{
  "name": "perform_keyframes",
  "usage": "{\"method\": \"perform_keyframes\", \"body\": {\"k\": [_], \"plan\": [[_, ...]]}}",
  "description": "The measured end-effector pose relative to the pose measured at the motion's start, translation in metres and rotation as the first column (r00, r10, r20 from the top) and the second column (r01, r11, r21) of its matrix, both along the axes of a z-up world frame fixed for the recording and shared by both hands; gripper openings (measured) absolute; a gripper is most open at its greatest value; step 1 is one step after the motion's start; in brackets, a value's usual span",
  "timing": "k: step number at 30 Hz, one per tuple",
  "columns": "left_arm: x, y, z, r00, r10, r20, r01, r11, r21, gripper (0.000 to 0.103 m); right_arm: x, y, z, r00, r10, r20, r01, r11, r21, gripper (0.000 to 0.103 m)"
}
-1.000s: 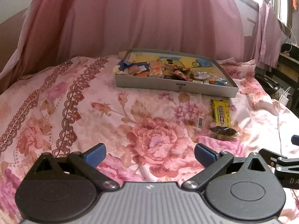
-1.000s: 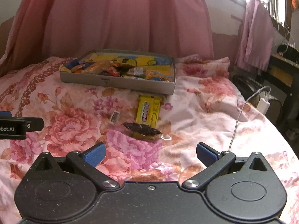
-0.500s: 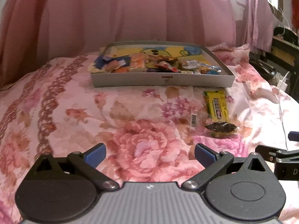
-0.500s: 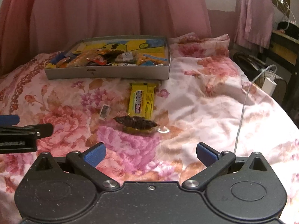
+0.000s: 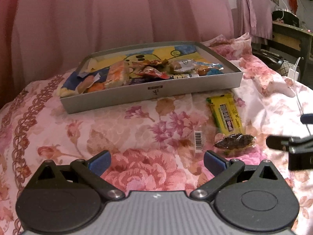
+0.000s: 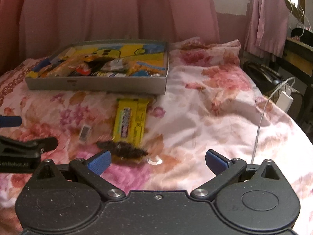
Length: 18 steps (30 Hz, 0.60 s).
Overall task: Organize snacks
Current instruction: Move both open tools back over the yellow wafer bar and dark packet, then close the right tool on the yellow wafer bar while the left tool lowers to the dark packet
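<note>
Three loose snacks lie on a floral bed: a yellow bar just in front of a grey tray's near right corner, a dark clear-wrapped snack touching the bar's near end, and a small barcoded packet a little to the left. The tray, farther back, already holds a jumble of wrapped snacks. The right gripper hangs low over the bed with its jaws spread and empty, the dark snack just ahead of its left finger. The left gripper is also spread and empty, near the barcoded packet, with the other tool visible at its right edge. Likely risks: the soft, wrinkled bedspread could let a thin wrapper sink, so closing fingers may pinch fabric along with it; the dark snack overlaps the bar, so lifting one could drag the other; and the two grippers are near enough to collide. A white cable trails across the bed at the right.
</note>
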State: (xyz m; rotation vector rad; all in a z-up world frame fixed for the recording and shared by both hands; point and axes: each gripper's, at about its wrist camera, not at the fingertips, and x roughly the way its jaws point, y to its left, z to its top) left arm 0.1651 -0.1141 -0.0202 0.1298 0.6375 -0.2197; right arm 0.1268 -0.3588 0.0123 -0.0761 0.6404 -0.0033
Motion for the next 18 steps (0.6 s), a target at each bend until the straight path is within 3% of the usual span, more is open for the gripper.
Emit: {"method": "perform_keyframes", "body": {"k": [15, 18], "plan": [[0.02, -0.002, -0.011, 1.0, 0.008, -0.026, -0.009, 0.999, -0.034, 0.103, 0.073, 0.001, -0.018, 0.996, 0.093, 0.015, -0.094, 0.989, 0.118, 0.099], [0.021, -0.003, -0.012, 0.999, 0.008, -0.032, -0.009, 0.999, -0.033, 0.103, 0.085, 0.008, -0.022, 0.996, 0.085, 0.014, -0.086, 0.991, 0.105, 0.099]]}}
